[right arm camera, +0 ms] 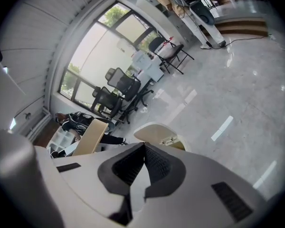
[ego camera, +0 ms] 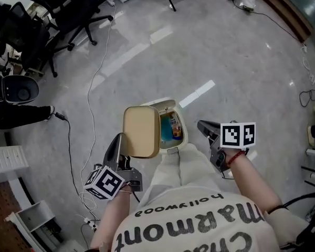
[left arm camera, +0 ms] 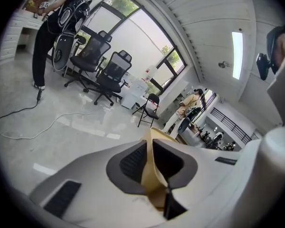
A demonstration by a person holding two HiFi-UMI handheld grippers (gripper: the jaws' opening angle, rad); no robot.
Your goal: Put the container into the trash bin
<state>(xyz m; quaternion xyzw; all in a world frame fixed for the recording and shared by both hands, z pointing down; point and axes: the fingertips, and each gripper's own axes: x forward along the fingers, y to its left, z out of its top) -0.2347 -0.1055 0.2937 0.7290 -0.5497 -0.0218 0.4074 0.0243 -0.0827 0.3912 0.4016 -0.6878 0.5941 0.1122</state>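
A flat tan container [ego camera: 142, 132] hangs just left of the cream trash bin [ego camera: 181, 124]. My left gripper [ego camera: 118, 139] is shut on its left edge. The left gripper view shows the thin tan edge [left arm camera: 152, 167] pinched between the dark pads [left arm camera: 133, 163]. The bin's lid [right arm camera: 154, 133] stands raised, with blue and orange rubbish inside. My right gripper [ego camera: 203, 126] hovers to the right of the bin, shut with nothing in it. In the right gripper view the right gripper [right arm camera: 143, 147] has its tips touching, and the container [right arm camera: 91, 137] shows at the left. A trouser leg [ego camera: 179, 168] reaches the bin's base.
Black office chairs [ego camera: 63, 9] stand at the back left, and a cable [ego camera: 94, 77] runs across the grey floor towards me. A white shelf unit [ego camera: 10, 161] sits at the left edge. A person in black [ego camera: 18, 114] is at the far left. More cables [ego camera: 307, 93] lie at the right.
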